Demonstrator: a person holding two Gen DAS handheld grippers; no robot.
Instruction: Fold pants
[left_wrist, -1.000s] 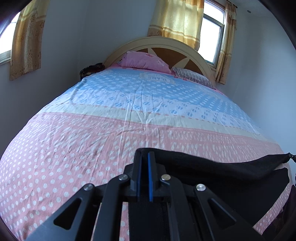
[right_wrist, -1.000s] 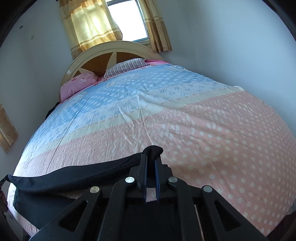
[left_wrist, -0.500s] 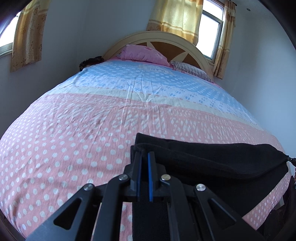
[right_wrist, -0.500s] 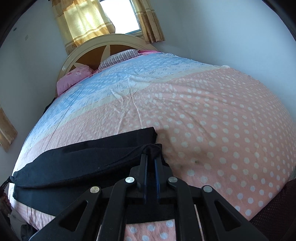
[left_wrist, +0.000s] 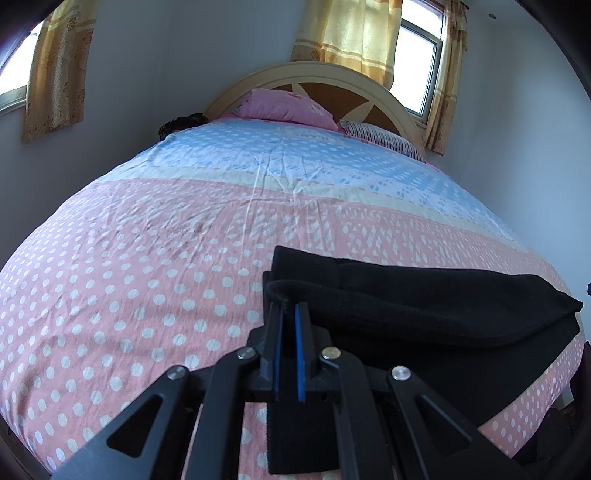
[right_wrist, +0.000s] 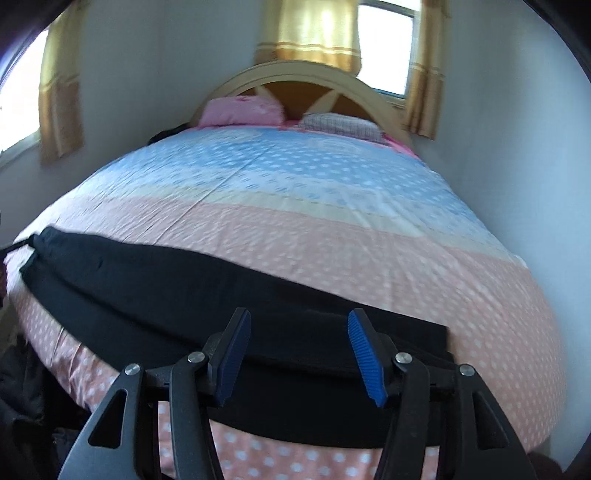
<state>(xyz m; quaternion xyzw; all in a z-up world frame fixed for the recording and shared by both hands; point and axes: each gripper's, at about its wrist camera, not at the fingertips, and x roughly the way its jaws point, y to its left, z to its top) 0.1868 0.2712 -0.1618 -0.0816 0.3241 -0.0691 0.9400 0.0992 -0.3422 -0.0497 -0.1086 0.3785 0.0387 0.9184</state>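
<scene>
Your left gripper (left_wrist: 289, 308) pinches the pants (left_wrist: 424, 306) edge between narrow fingers; the black length lies rightward on the bed (left_wrist: 147, 258). Your right gripper (right_wrist: 299, 350) gapes wide above the cloth, holding nothing. Lower the left corner flat onto the layer beneath, then release.

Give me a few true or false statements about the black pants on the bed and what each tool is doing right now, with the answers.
1. The left tool is shut on an edge of the black fabric pants. True.
2. The right tool is clamped on the pants. False: its jaws stand wide open, with the pants lying on the bed beyond them.
3. The pants lie on the pink polka-dot part of the bedsheet. True.
4. The pants lie on the blue band near the pink pillow. False: they lie at the near end of the bed.
</scene>
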